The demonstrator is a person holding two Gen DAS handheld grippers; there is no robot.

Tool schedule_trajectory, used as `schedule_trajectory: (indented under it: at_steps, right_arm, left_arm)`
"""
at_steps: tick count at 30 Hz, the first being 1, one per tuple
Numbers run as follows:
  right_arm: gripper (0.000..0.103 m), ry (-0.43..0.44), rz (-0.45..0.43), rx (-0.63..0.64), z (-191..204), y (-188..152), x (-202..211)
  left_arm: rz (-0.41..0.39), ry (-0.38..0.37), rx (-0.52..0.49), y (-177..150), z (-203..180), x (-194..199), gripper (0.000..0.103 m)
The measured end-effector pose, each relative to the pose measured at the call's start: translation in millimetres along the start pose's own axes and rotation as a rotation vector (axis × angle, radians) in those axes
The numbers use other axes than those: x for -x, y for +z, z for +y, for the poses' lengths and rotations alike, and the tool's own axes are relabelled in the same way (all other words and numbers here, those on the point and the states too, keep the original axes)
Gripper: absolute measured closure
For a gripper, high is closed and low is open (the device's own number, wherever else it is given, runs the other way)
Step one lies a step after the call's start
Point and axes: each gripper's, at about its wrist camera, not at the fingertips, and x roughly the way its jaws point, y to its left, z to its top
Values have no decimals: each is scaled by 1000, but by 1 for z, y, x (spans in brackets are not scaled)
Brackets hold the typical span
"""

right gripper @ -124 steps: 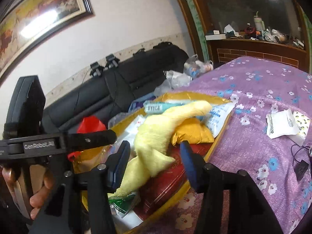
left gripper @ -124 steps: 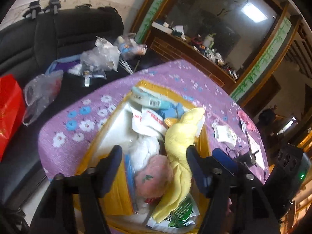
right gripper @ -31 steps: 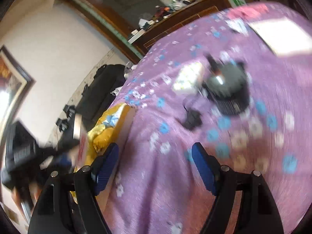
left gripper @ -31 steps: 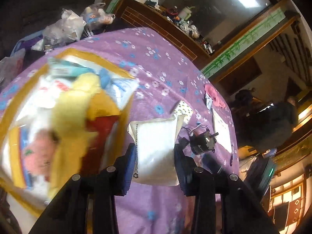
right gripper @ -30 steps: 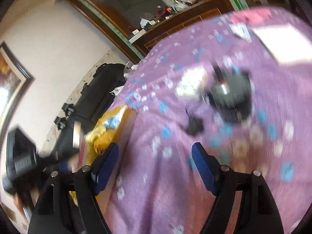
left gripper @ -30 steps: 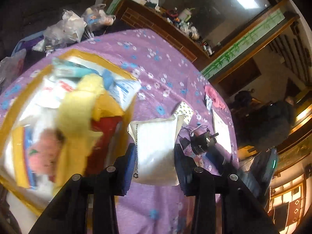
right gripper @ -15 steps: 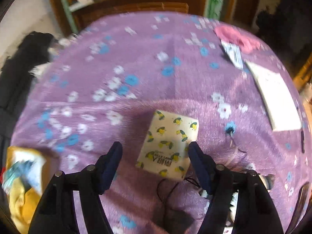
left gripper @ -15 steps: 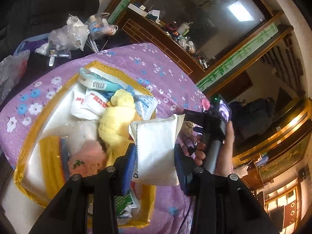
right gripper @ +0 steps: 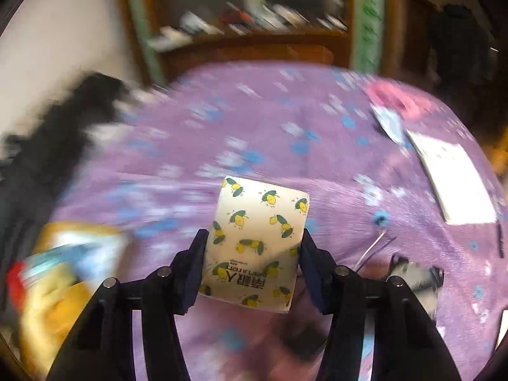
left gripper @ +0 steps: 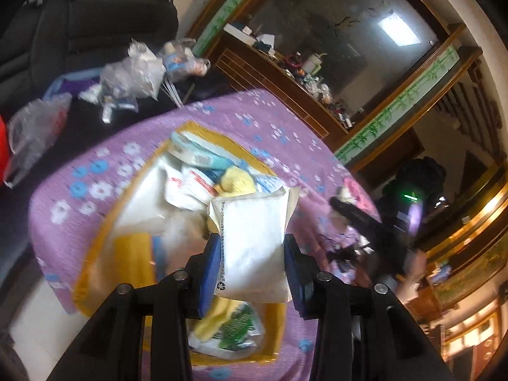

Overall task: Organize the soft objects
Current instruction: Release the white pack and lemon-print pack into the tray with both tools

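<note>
My left gripper (left gripper: 252, 254) is shut on a white soft packet (left gripper: 254, 238) and holds it above the yellow tray (left gripper: 203, 128). In the tray lie a yellow plush (left gripper: 236, 181), white sachets and other packets. My right gripper (right gripper: 254, 244) points down at the purple flowered tablecloth (right gripper: 254, 120). Its jaws are closing on a lemon-print tissue pack (right gripper: 257, 222), and both pads touch the pack's sides. The yellow tray (right gripper: 63, 254) shows blurred at that view's lower left.
A white sheet (right gripper: 454, 181), a pink item (right gripper: 397, 98) and a small device with a cable (right gripper: 409, 266) lie right of the tissue pack. Plastic bags (left gripper: 136, 73) sit on a black sofa (left gripper: 95, 25) beyond the table. A wooden cabinet (left gripper: 285, 79) stands behind.
My left gripper carried the white packet from beside the tray to above it. My right gripper swung over the table to the lemon-print pack and narrowed its jaws around it.
</note>
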Motion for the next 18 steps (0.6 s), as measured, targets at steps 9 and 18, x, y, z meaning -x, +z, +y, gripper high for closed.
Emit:
schedule_trajectory:
  at_steps: [9,18]
  right_arm:
    - [48,434,1,154,88,-31,9]
    - [44,478,105,61,85,-42,-32]
  left_arm:
    - [-33,135,-95,7,10,-25,60]
    - [-10,205,-74,7,17,-56,40]
